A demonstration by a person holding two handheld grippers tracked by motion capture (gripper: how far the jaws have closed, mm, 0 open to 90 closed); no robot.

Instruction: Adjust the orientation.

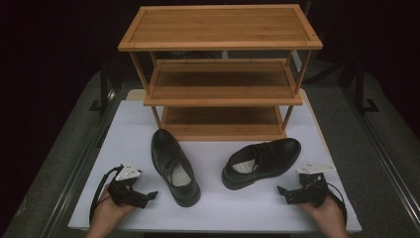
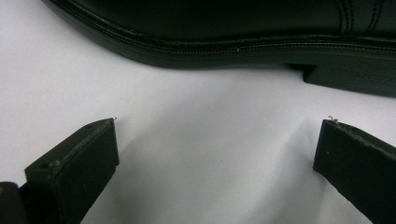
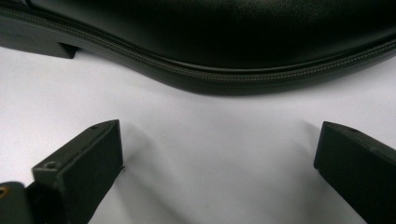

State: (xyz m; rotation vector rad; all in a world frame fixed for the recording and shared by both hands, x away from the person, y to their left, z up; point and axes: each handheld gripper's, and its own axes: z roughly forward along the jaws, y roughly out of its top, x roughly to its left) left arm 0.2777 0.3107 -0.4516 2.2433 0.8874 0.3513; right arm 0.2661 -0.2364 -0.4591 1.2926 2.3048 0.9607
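two black shoes are seen on the white table (image 1: 124, 124) in front of the wooden shelf (image 1: 220, 74): the left shoe (image 1: 174, 166) lies with its toe toward the person, and the right shoe (image 1: 262, 161) lies on a slant with its toe toward the shelf's right side. the left gripper (image 1: 148, 196) is held just beside the left shoe, its jaws spread wide with only bare table between them. the right gripper (image 1: 283, 192) is held near the right shoe, jaws also spread wide and nothing pinched.
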